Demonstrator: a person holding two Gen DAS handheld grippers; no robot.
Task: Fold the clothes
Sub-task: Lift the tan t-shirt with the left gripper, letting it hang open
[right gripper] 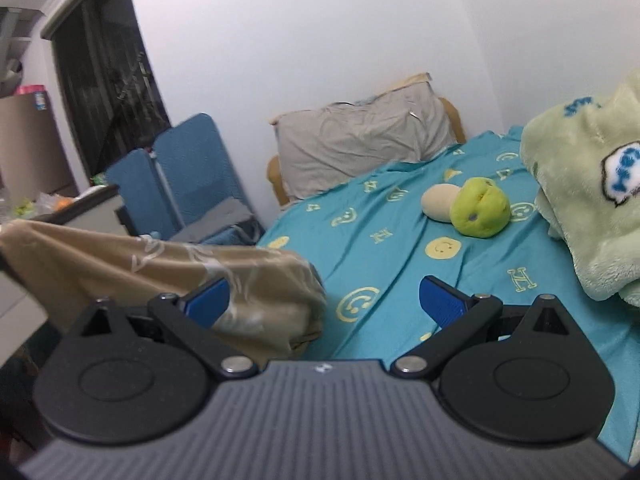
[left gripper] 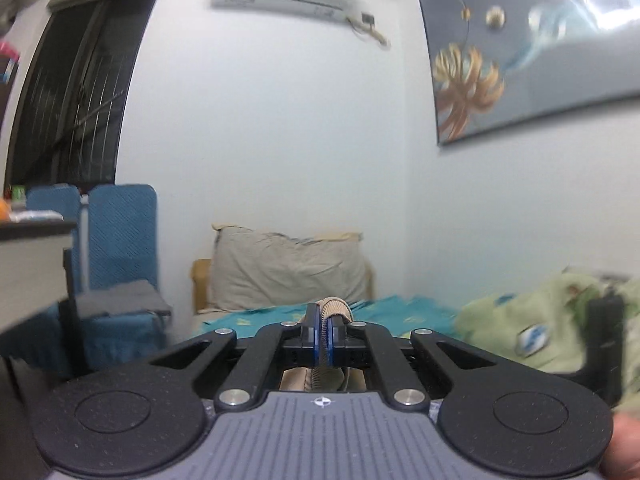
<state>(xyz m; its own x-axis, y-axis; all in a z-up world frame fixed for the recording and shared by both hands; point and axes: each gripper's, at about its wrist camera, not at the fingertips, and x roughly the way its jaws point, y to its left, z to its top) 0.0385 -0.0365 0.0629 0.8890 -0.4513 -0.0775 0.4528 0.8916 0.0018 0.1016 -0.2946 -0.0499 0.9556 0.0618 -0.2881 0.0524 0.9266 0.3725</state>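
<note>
My left gripper [left gripper: 323, 322] is shut on a ribbed edge of a tan garment [left gripper: 334, 309], held level above the bed; the cloth bunches over and under the blue pads. In the right wrist view the same tan garment [right gripper: 168, 276], with pale white markings, stretches from the left edge down onto the near side of the bed. My right gripper [right gripper: 324, 300] is open, its blue pads [right gripper: 440, 300] wide apart. The garment's drooping end lies just behind the left pad; nothing is pinched between the two pads.
The bed has a teal sheet [right gripper: 400, 248] with yellow smiley faces. A green and cream plush toy [right gripper: 476, 208] lies on it, a pale green fleece blanket [right gripper: 588, 184] at the right, a grey pillow [right gripper: 360, 144] at the head. Blue folding chairs [right gripper: 188, 176] stand left of the bed.
</note>
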